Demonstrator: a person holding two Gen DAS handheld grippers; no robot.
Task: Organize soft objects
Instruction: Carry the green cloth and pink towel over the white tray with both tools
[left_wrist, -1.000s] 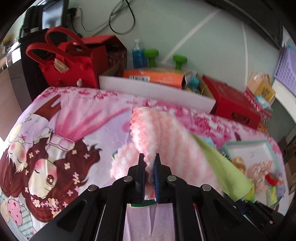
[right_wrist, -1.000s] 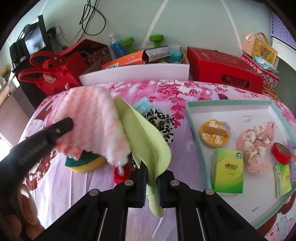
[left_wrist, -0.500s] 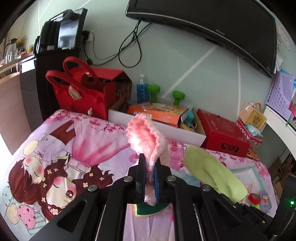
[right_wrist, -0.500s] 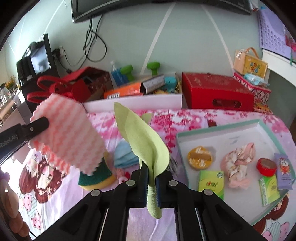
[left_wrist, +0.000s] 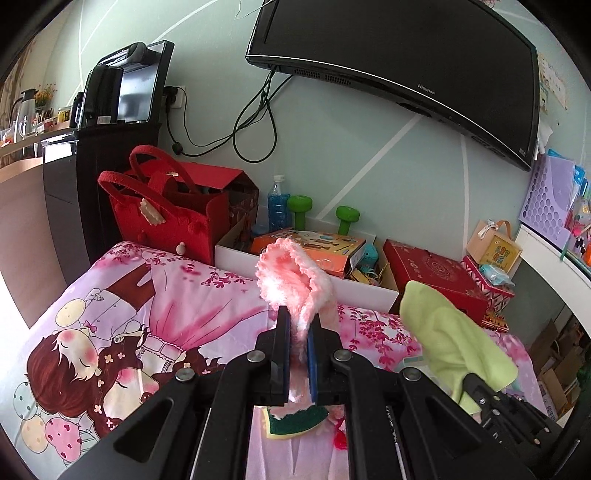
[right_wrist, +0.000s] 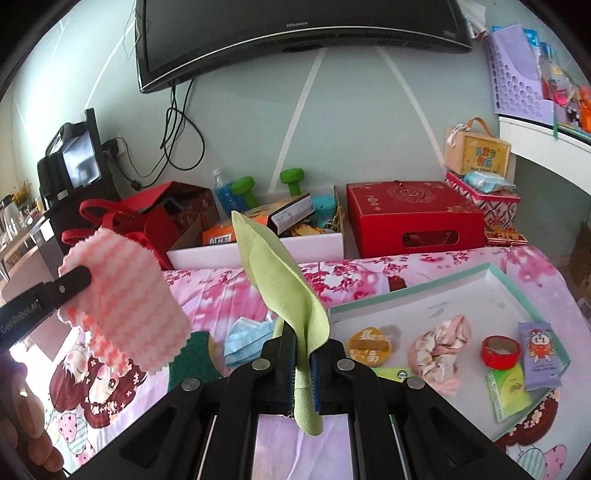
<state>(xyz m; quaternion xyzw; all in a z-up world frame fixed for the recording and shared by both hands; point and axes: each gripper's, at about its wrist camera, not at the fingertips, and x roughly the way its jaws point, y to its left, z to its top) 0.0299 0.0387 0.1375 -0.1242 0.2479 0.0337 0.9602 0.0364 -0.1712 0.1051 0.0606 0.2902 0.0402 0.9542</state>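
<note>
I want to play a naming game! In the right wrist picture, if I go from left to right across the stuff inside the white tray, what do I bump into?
Orange round tin → pink scrunchie → red tape roll → purple packet. The tray lies right of the green cloth pinched in the right gripper.

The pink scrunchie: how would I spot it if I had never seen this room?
Find the white tray with the teal rim, lying on the pink cartoon bedspread at the right. The scrunchie sits near the tray's middle, between a round orange tin and a red tape roll. It is the only soft, crumpled cloth ring there; its neighbours are stiff packets and tins.
</note>
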